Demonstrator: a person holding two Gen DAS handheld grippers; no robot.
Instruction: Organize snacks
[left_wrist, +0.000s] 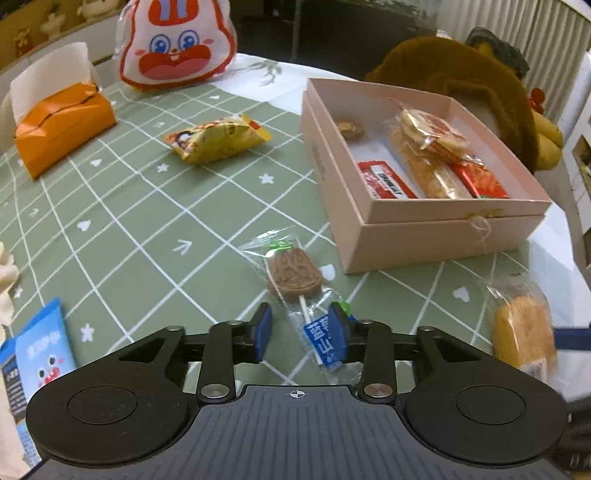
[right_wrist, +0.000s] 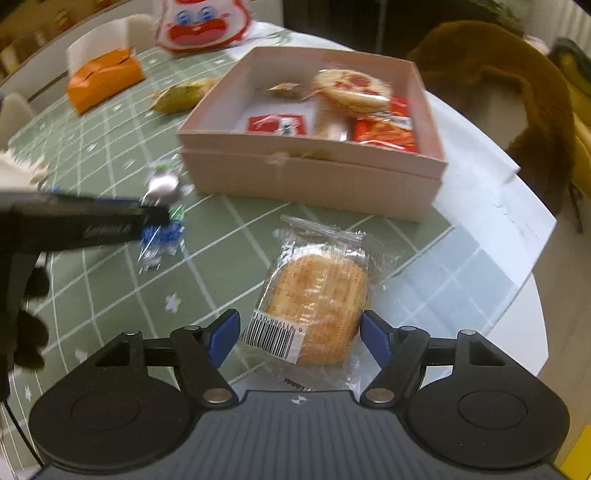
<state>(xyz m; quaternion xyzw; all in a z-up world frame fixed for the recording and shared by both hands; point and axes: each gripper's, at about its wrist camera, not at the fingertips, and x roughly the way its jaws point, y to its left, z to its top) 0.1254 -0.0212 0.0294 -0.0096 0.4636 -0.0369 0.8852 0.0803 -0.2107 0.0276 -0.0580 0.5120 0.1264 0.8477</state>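
A pink open box (left_wrist: 439, 229) holds several wrapped snacks; it also shows in the right wrist view (right_wrist: 310, 177). A wrapped brown chocolate lollipop (left_wrist: 293, 275) lies on the green checked cloth, its stick and blue label between the open jaws of my left gripper (left_wrist: 301, 336). A clear-wrapped orange cake (right_wrist: 317, 295) lies between the open jaws of my right gripper (right_wrist: 299, 338); it also shows in the left wrist view (left_wrist: 522, 328). A yellow snack bag (left_wrist: 216, 138) lies farther back. The left gripper also shows in the right wrist view (right_wrist: 155, 221).
An orange tissue box (left_wrist: 62, 125) and a rabbit-face pouch (left_wrist: 177, 44) stand at the back. A blue packet (left_wrist: 40, 354) lies at the near left. A brown plush (left_wrist: 461, 77) sits behind the box. The table's white edge (right_wrist: 517, 258) curves on the right.
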